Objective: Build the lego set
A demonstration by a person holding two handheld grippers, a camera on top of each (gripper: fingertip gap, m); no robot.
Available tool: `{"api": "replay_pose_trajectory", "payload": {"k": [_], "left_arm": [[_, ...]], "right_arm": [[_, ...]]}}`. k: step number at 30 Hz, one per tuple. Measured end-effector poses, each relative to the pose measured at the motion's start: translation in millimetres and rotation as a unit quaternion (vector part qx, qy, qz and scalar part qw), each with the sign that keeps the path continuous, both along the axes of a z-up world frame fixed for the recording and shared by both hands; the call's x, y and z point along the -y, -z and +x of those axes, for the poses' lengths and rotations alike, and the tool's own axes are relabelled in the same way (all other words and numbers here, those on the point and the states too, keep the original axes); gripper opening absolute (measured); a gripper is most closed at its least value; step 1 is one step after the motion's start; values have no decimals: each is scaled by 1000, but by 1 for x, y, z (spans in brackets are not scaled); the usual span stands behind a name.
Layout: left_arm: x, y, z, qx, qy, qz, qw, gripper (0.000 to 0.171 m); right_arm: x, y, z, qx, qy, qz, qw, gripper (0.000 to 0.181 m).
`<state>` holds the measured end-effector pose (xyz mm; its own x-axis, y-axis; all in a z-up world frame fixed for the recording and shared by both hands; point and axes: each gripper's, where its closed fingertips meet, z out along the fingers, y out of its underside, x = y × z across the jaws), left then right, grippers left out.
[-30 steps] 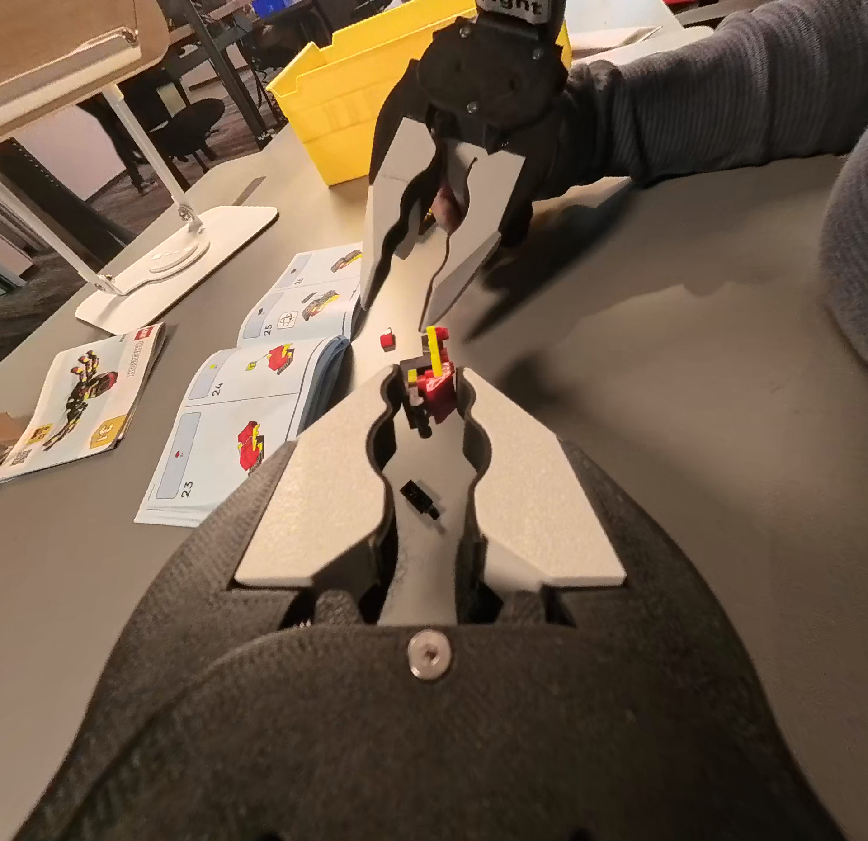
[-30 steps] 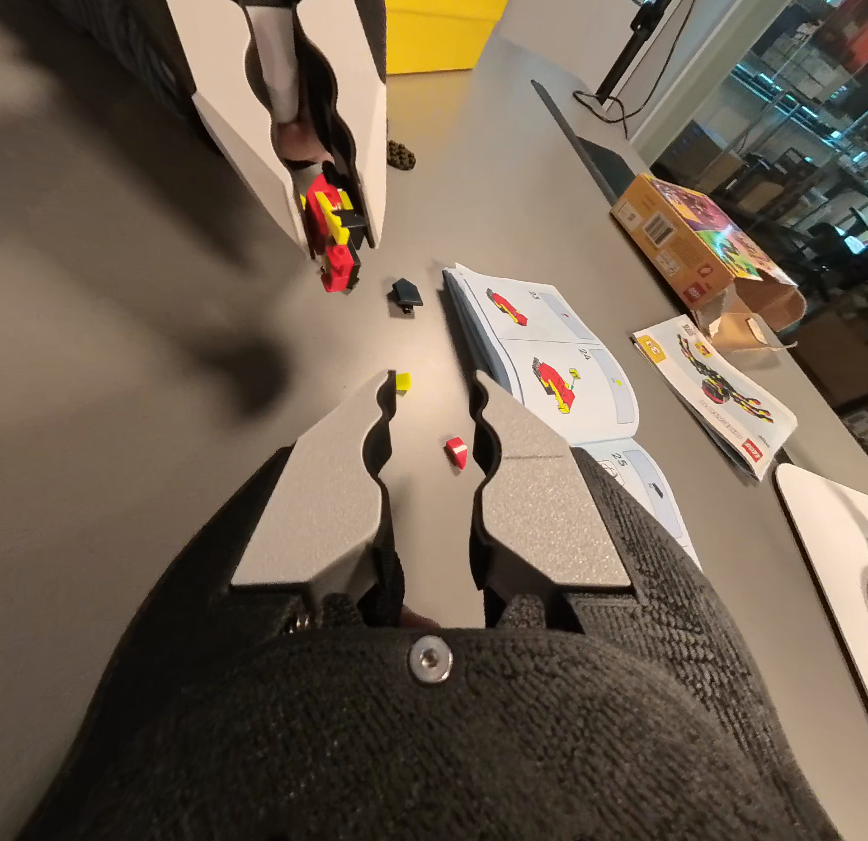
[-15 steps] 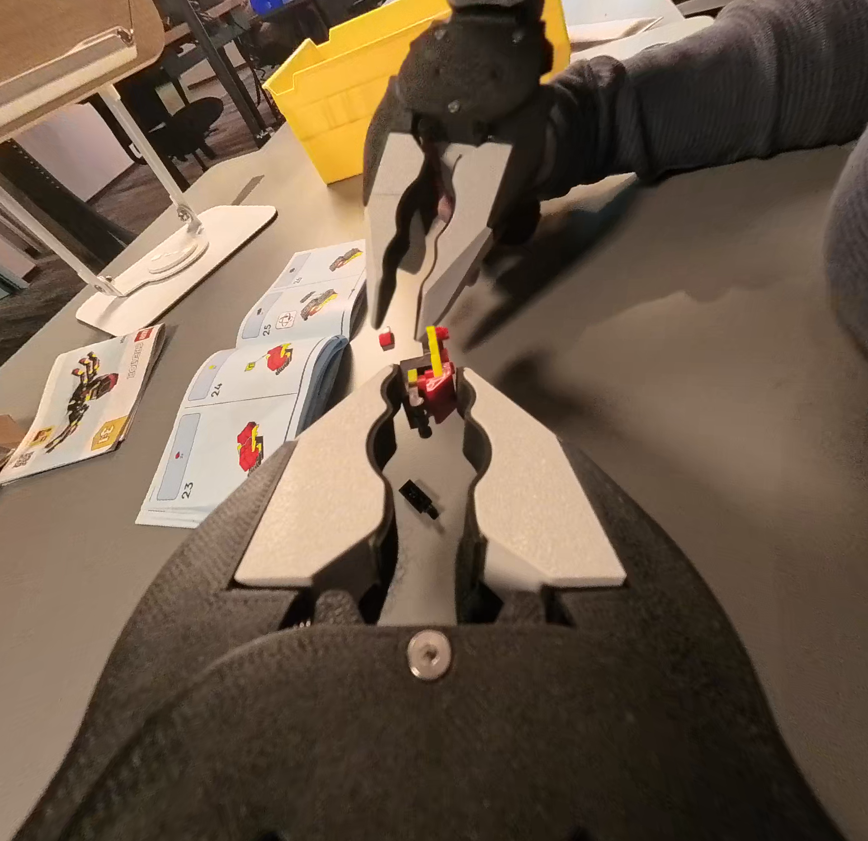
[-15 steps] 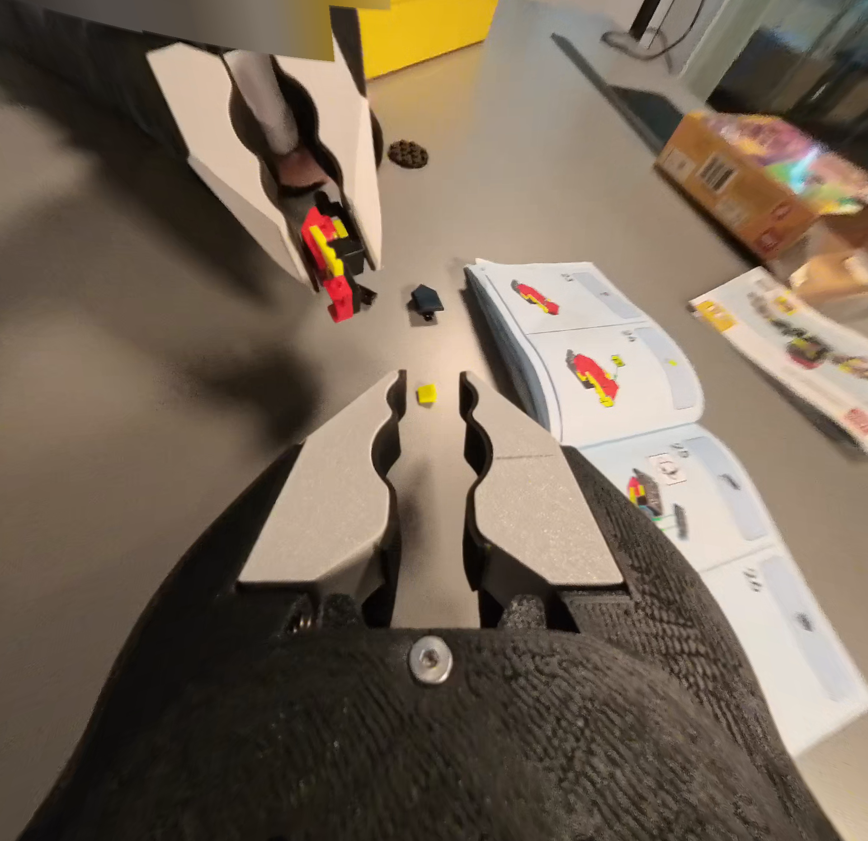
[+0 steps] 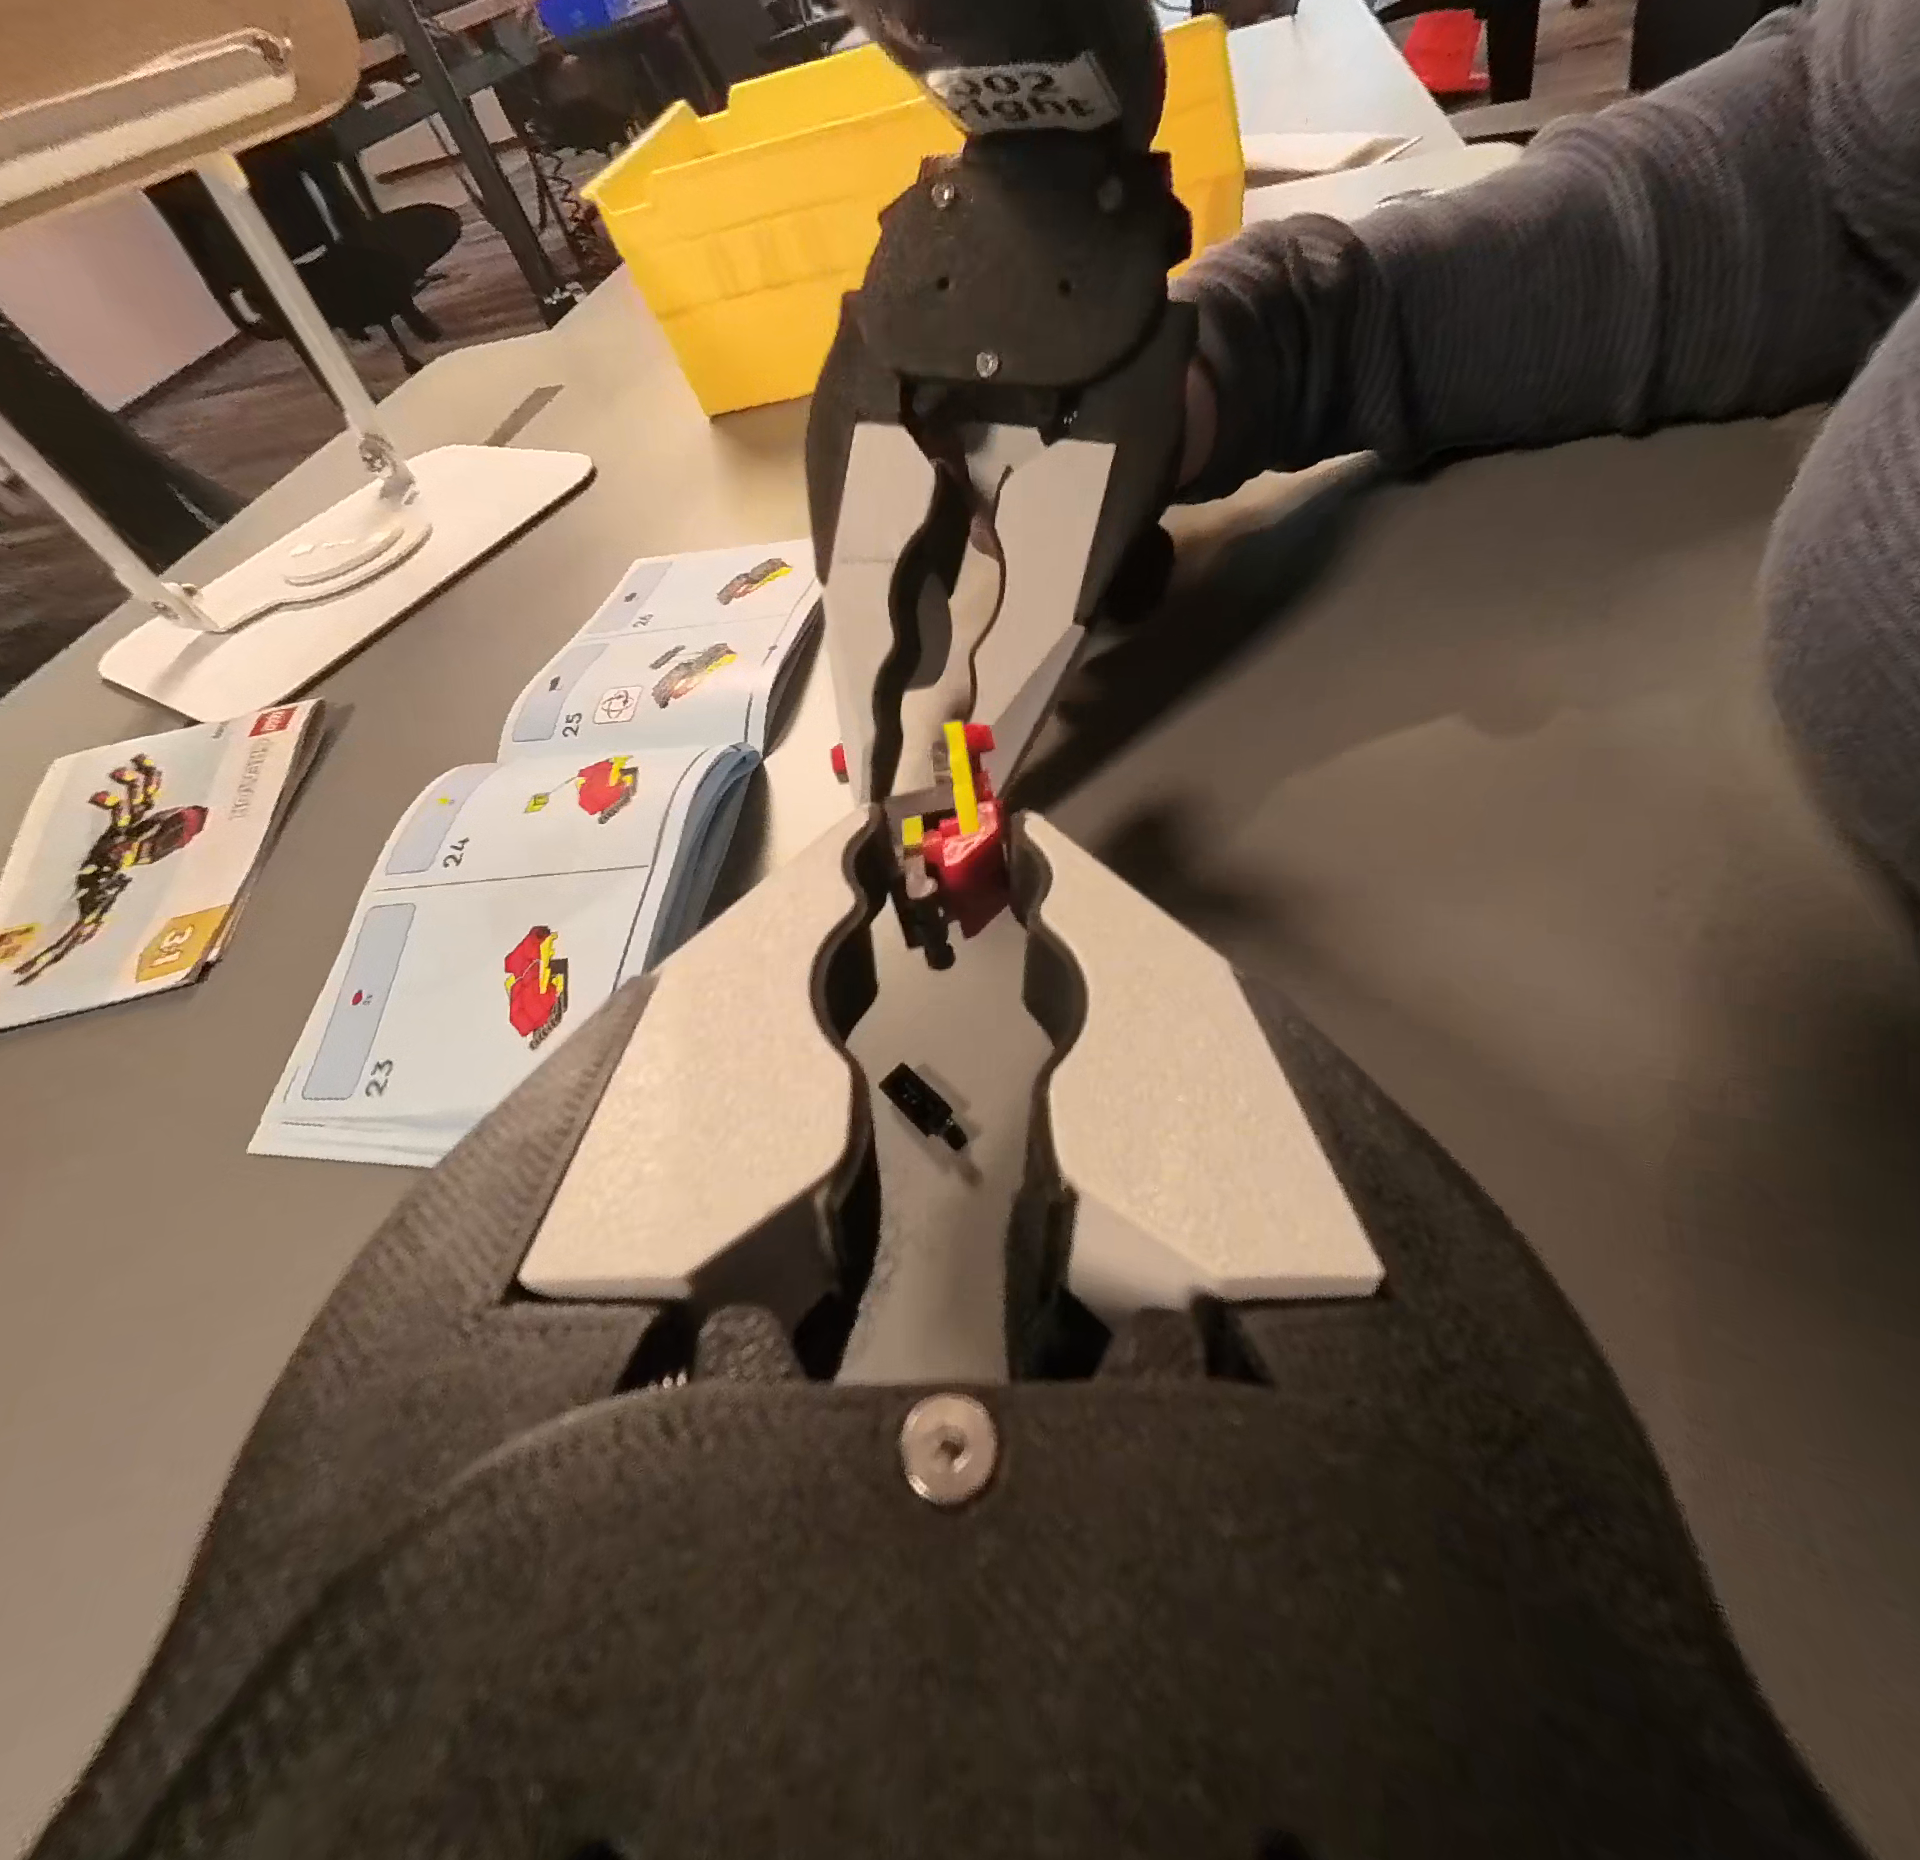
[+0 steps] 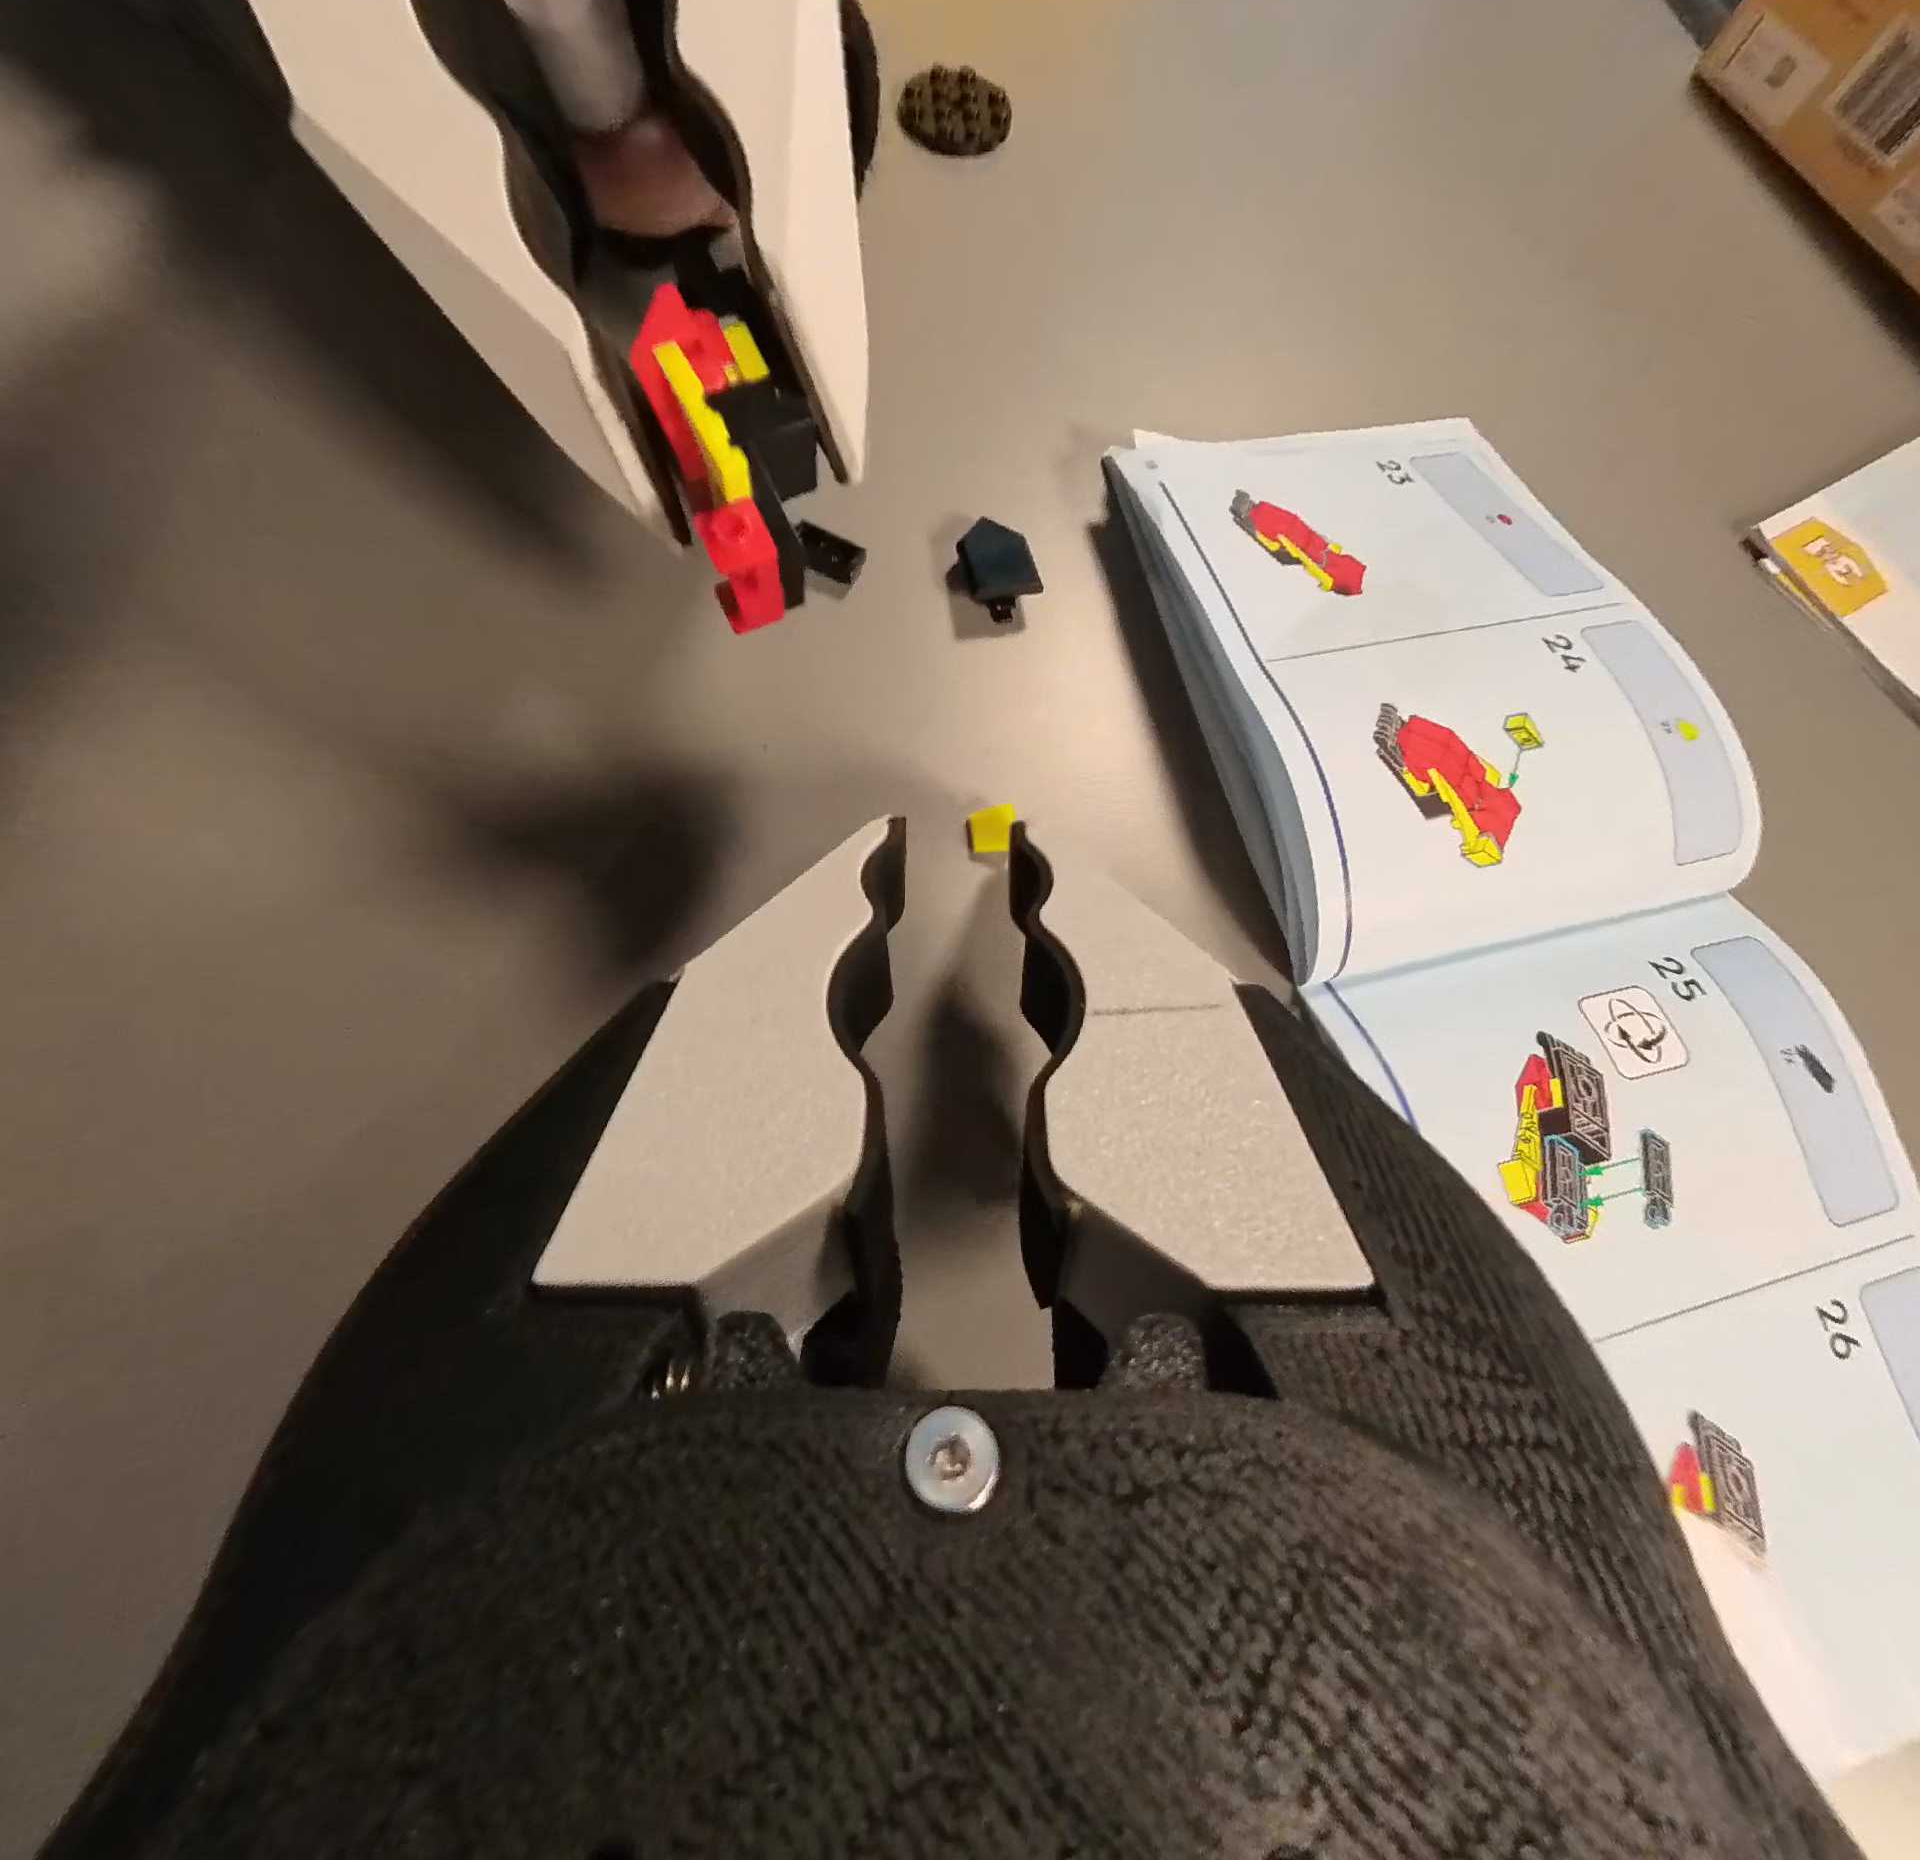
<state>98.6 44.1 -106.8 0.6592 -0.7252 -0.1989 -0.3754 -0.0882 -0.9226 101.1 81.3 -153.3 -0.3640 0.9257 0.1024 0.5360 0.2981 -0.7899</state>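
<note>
My left gripper [image 5: 948, 834] is shut on a small red, yellow and black lego assembly [image 5: 961, 854] and holds it just above the grey table. It also shows at the top of the right wrist view [image 6: 753, 501], with the assembly [image 6: 717, 460] sticking out past its tips. My right gripper [image 6: 956, 831] is open with its jaws close together and points down at the table. A tiny yellow tile [image 6: 989, 828] lies just beyond its tips, beside the right finger. In the left wrist view the right gripper [image 5: 940, 771] hangs right behind the assembly.
A small black piece [image 6: 995, 561] lies on the table, and it shows between my left fingers [image 5: 923, 1102]. An open instruction booklet [image 6: 1455, 771] lies to the right, near a round dark plate [image 6: 954, 109] and a cardboard box [image 6: 1829, 96]. A yellow bin [image 5: 779, 252], a lamp base [image 5: 343, 563] and a second booklet [image 5: 135, 854] stand farther off. There is about 6 cm between the tips of the two grippers.
My right gripper has narrowed its jaws and moved forward and down to the yellow tile; the small red piece has left its view. The left gripper has kept still with the assembly.
</note>
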Motion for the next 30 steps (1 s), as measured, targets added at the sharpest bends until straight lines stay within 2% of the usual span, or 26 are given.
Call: {"api": "replay_pose_trajectory", "payload": {"k": [12, 30], "left_arm": [[-4, 9, -11, -25, -2, -19, 999, 21], [-4, 10, -10, -29, 0, -20, 999, 21]], "right_arm": [[-4, 1, -6, 17, 8, -35, 999, 15], [4, 2, -4, 10, -16, -8, 1000, 14]]}}
